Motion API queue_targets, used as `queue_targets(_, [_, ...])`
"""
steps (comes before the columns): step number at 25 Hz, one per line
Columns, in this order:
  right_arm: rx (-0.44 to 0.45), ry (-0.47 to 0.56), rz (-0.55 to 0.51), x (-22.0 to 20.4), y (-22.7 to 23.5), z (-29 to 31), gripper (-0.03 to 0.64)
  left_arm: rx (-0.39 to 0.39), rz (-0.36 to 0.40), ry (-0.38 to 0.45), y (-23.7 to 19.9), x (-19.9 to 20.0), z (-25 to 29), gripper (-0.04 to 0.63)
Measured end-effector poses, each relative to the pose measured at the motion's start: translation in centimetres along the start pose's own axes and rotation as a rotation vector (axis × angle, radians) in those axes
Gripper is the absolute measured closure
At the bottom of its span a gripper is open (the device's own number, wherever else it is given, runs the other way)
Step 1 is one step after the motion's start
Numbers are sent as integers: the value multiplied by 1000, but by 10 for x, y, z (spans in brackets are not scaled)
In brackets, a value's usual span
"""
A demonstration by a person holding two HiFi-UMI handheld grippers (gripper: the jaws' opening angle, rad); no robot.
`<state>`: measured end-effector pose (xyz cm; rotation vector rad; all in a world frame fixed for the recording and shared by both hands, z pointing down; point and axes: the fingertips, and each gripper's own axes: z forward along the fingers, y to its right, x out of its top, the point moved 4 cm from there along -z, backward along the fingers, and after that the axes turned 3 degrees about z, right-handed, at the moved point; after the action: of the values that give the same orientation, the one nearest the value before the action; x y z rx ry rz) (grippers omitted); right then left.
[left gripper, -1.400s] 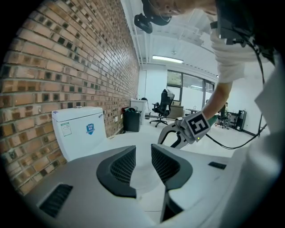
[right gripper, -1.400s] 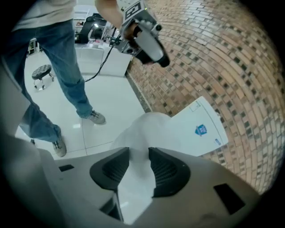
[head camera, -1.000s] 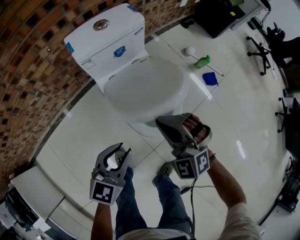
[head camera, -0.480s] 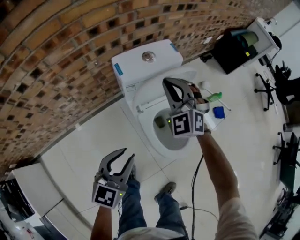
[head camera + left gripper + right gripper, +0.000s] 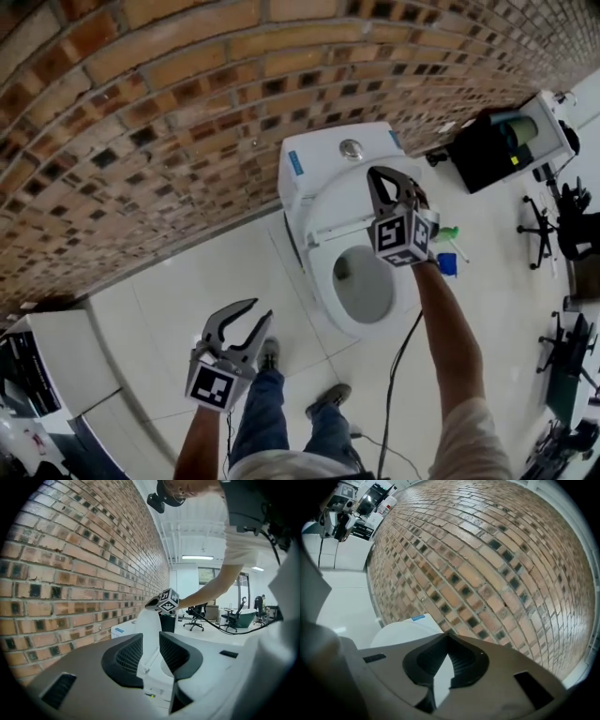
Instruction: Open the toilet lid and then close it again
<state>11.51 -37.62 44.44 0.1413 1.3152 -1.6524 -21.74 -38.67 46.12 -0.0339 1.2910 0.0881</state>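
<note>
The white toilet stands against the brick wall. Its lid (image 5: pixel 339 204) is raised and leans toward the tank (image 5: pixel 323 155), so the seat and bowl (image 5: pixel 364 283) show. My right gripper (image 5: pixel 379 178) is shut at the lid's upper edge, and I cannot tell if it touches it. In the right gripper view the lid (image 5: pixel 401 631) lies just behind the closed right gripper (image 5: pixel 449 638). My left gripper (image 5: pixel 261 311) hangs open and empty over the floor, left of the bowl. In the left gripper view, past the left gripper (image 5: pixel 151 641), are the upright lid (image 5: pixel 147 623) and the right gripper (image 5: pixel 149 605).
A green bottle (image 5: pixel 446 232) and a blue object (image 5: pixel 447 264) lie on the tiles right of the toilet. A black unit (image 5: pixel 487 145) and office chairs (image 5: pixel 555 220) stand further right. A white cabinet (image 5: pixel 47 366) sits at the lower left. A cable (image 5: pixel 401 352) trails from my right arm.
The lid was down a second ago and now stands up against the tank. My right gripper rose with it from the bowl's front toward the tank. The left gripper stayed low and open.
</note>
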Motion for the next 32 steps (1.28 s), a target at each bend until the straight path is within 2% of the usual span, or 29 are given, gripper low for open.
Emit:
queue_targets(3, [9,-27,52,4,5,-5,617,3,0,12,1,11,-4,488])
queue_targets(7, [-29,28,222,20,23,-53,617,-5,16,64,7,42,-5,488])
queue_targets(12, [-61,179,440,53,52,-180,617,-37,31,121,35,102,-9,488])
queue_targets(16, [-81,242,536,54,65,-290,617,-113,40,205,80,158,-11,488])
queue_targets(20, [-112,262,620,39,56,-386,617,-212,58,242,139,200,-14,488])
queue_targets(23, [-136,311,679,26,33,-439,617,-272,66,239,183,212,-19,488])
queue_targets(28, [-131,260,779,-6,-11,-492,617,-366,122,240,243,219,-18,488])
queue_targets(32, [-135,266,853,-21,-33,-519,617,-420,163,234,275,218,-20,488])
